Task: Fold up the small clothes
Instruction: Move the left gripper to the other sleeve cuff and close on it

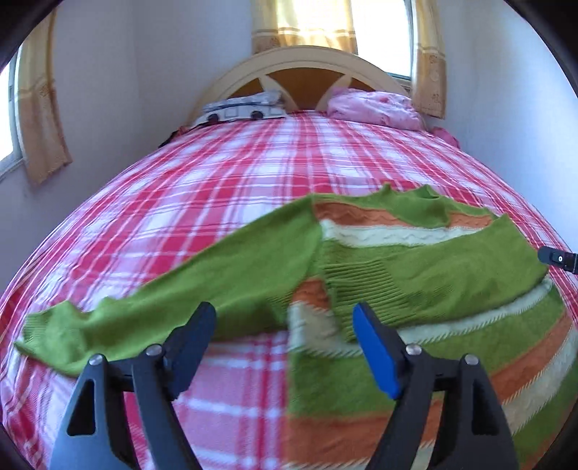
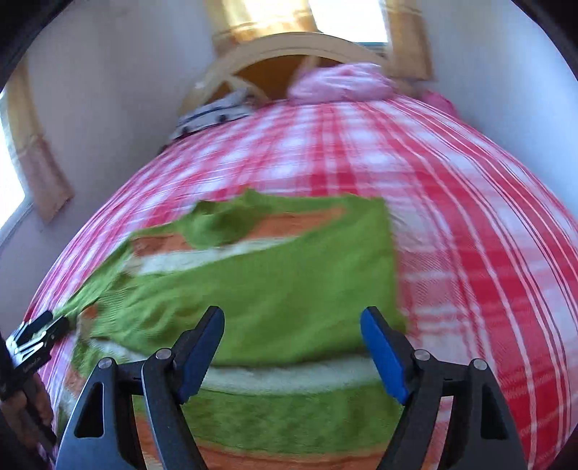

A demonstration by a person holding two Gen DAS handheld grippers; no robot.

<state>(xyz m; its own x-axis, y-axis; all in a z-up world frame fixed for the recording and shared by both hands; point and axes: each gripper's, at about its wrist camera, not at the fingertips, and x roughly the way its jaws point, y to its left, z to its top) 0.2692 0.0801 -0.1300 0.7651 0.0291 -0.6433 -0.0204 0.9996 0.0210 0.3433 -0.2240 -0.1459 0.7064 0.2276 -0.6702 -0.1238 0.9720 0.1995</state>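
Right now both grippers are released, nothing btwn the jaws: left gripper (image 1: 285,338) over the sweater's near left side, right gripper (image 2: 292,341) over its near right part. Sweater (image 1: 415,274), green w/ orange and cream stripes, lies flat on the bed (image 1: 224,180) toward the foot edge, one sleeve folded across the body, the other stretched out toward the left edge. Pillows sit at the headboard (image 1: 300,59).

Plaid bed (image 1: 253,173), arched headboard (image 1: 289,61) (cream), sunlit curtains (image 1: 303,25)

Home bedroom: plaid-covered bed (image 1: 253,173), arched headboard (image 1: 300,61), pillows (image 1: 375,106), curtained windows (image 1: 303,25).
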